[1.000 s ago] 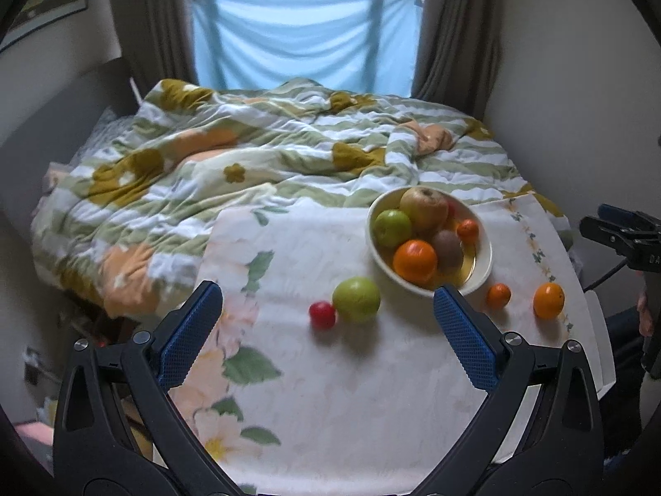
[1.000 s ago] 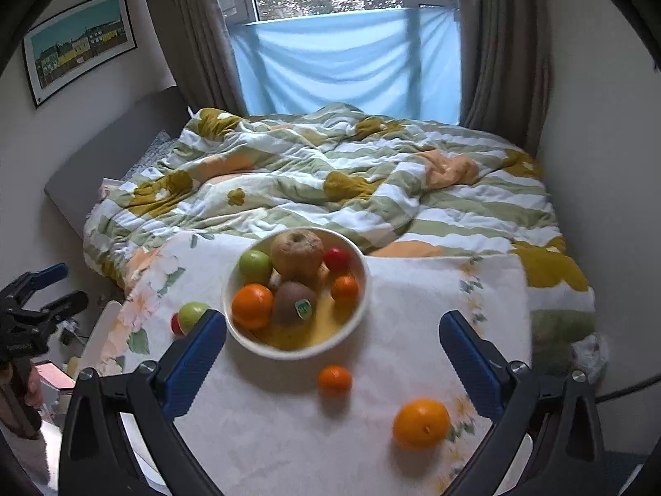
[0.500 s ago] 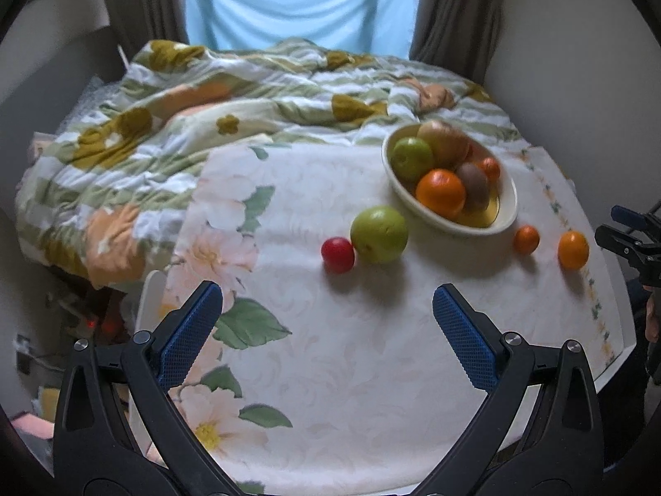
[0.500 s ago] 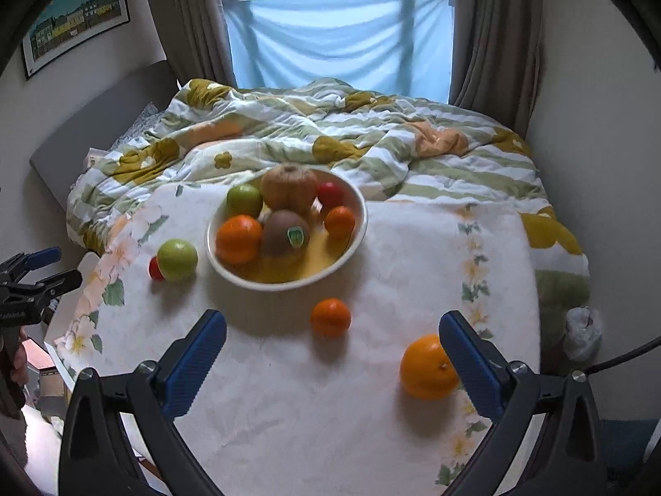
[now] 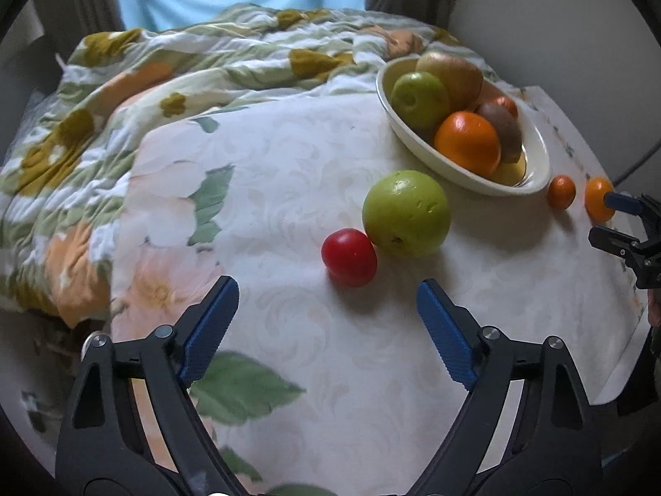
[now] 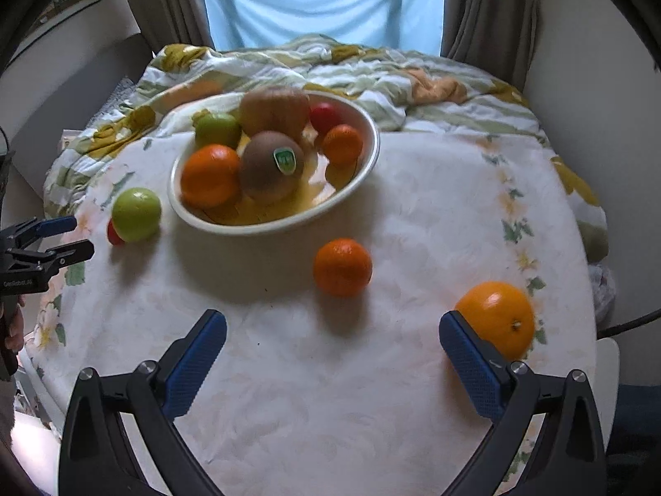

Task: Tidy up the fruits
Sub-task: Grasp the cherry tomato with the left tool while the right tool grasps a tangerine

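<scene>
A cream bowl (image 5: 533, 184) (image 6: 363, 165) holds several fruits on a floral cloth. Loose on the cloth lie a green apple (image 5: 406, 212) (image 6: 136, 214) touching a small red fruit (image 5: 349, 257) (image 6: 114, 233), a small orange (image 6: 342, 266) (image 5: 561, 192) and a large orange (image 6: 495, 318) (image 5: 598, 204). My left gripper (image 5: 326, 326) is open and empty, just short of the red fruit. My right gripper (image 6: 332, 355) is open and empty; the small orange lies ahead of it and the large orange is beside its right finger.
The cloth-covered table (image 6: 289, 372) stands against a bed with a flowered duvet (image 5: 173, 82) (image 6: 372, 70). A wall is at the right, a window with curtains behind. The table's edge curves at the front right.
Both grippers have moved forward and down toward the table. The red fruit and green apple loom larger in the left view, the two oranges in the right view. No fruit has moved.
</scene>
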Motion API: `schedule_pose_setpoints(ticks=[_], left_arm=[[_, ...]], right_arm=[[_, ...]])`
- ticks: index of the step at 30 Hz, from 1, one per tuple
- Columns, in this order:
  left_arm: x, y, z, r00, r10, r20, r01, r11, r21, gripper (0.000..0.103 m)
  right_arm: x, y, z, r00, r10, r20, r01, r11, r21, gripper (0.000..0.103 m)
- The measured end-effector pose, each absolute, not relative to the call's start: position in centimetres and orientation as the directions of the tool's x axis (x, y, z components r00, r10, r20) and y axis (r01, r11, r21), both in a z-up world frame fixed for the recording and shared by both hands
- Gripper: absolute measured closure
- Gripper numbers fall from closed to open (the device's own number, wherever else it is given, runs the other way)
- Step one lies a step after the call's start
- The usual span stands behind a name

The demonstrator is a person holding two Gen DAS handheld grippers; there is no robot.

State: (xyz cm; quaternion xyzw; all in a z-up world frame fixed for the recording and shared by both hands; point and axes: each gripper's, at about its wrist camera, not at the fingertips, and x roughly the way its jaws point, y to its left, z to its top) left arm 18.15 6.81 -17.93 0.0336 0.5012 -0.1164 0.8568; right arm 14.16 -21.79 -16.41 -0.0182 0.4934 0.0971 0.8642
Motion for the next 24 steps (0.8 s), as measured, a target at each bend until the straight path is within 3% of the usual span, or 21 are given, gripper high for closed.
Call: schedule_pose_setpoints(ticks=[4,6,16,24], left_arm=[[19.0,6.3,-18.7,0.449,-0.193,-0.872,0.274,0.959,-0.071,0.009],[19.3,6.2,-19.1,0.437,-0.198,-0.878,0.290,0.954,-0.070,0.021],[20.2,5.3,-20.1,0.416,-0.203,-0.887,0.361,0.932,-0.044,0.037],[20.6,5.7,-20.1,0.419,-0.222,-0.880,0.391,0.919,-0.046,0.057]], right_arm=[[14.8,-21.6,-17.3,0.482,0.148,-0.864,-0.169,0.983,0.074,0.000],[15.0,-21.5,-17.5,0.477,0.156,-0.865,-0.158,0.983,0.090,0.000],[15.4,-21.3,-18.3,0.470,0.139,-0.872,-0.142,0.987,0.081,0.000],[15.6,-21.2,-18.7,0.461,0.136,-0.877,-0.135,0.987,0.083,0.001]])
